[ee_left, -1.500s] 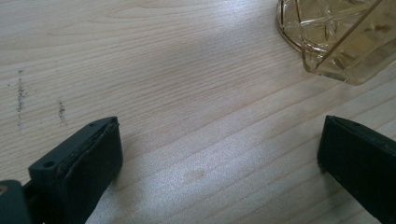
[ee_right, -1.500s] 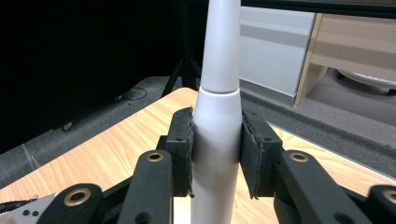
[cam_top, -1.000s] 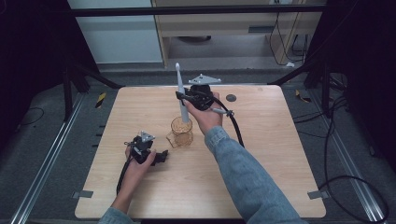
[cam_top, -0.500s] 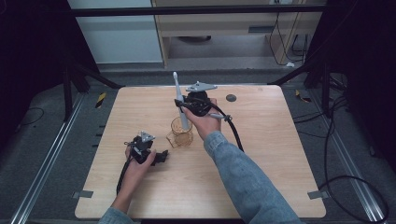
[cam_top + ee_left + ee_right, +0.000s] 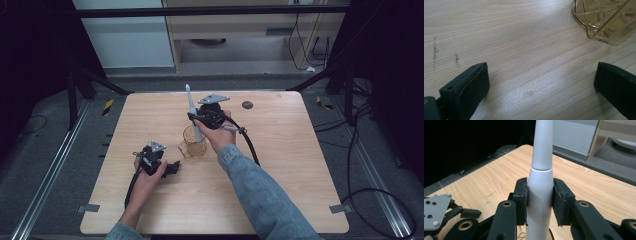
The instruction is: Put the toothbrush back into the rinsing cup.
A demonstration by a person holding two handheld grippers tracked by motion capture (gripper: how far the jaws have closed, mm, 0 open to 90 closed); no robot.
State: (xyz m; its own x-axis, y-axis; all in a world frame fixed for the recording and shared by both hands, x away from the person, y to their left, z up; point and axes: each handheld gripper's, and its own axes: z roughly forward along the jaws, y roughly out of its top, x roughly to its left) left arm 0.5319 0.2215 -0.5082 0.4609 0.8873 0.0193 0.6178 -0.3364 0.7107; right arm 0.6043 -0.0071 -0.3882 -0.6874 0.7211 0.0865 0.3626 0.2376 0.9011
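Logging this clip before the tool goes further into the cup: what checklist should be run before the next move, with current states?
1. Right gripper clamped on the white tool: ok, jaws press both sides.
2. Tool roughly upright above the amber cup: ok, slightly tilted in the high view.
3. Tool tip inside the cup: cannot tell, the lower end is hidden.
4. Cup standing on the table: ok.
5. Left gripper ready to steady the cup: not ok, jaws open, apart from the cup.
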